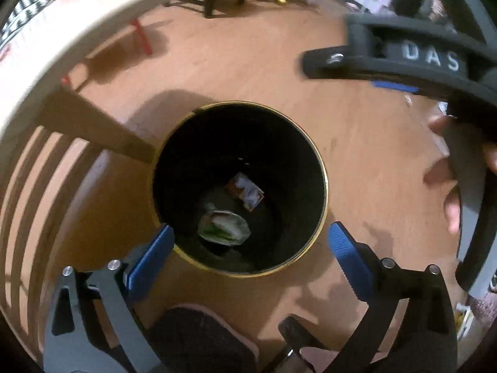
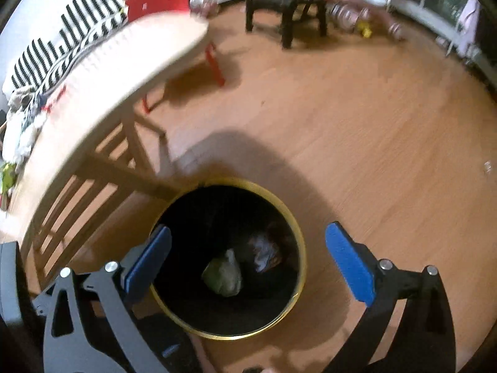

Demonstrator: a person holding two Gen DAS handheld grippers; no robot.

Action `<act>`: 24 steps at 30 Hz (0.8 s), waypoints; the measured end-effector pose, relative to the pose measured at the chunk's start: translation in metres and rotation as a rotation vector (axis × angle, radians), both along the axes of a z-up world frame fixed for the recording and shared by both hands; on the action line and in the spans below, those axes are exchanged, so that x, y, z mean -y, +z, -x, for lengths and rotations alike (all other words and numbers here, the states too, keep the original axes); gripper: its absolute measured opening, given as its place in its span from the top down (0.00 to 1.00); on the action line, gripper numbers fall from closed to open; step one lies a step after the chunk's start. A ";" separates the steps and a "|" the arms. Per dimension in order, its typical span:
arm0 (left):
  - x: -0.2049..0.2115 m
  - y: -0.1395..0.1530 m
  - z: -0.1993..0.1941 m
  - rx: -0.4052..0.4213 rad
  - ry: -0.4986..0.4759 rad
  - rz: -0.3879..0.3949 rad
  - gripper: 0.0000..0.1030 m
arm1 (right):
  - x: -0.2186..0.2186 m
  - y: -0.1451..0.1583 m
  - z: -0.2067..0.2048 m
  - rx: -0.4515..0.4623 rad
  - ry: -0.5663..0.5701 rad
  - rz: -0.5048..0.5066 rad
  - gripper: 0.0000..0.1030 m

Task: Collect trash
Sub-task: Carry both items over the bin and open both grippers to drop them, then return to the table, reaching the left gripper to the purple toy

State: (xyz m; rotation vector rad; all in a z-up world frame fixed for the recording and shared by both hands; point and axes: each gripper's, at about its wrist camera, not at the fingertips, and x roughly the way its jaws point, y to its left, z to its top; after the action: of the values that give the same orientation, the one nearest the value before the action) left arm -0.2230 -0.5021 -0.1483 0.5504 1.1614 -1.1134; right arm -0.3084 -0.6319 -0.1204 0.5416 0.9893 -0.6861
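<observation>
Left wrist view: your left gripper (image 1: 250,242) hangs over the black bin (image 1: 323,168), jaws wide, holding nothing. On the bin's floor lie a greenish crumpled wad (image 1: 224,227) and, right of it, a printed wrapper (image 1: 247,192). Both are probably light, soft and crushable; pinch a raised fold. Your right gripper (image 2: 248,248) is likewise spread and empty. The wooden floor (image 2: 357,118) carries the bin beside the table (image 2: 102,74).
</observation>
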 end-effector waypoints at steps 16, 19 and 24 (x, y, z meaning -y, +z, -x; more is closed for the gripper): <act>-0.253 0.136 -0.204 0.273 0.833 0.081 0.06 | -0.088 0.070 -0.146 0.155 0.350 0.170 0.06; -0.284 0.127 -0.228 0.264 0.947 0.054 0.06 | -0.115 0.075 -0.181 0.160 0.426 0.169 0.06; -0.307 0.105 -0.266 0.231 0.998 0.013 0.06 | -0.153 0.082 -0.238 0.151 0.538 0.188 0.06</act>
State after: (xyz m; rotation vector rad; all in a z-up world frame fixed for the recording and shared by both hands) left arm 0.0426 -0.1954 -0.0428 0.0364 1.0197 -0.1891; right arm -0.0707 -0.4786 -0.0385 0.1444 0.8656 -0.2474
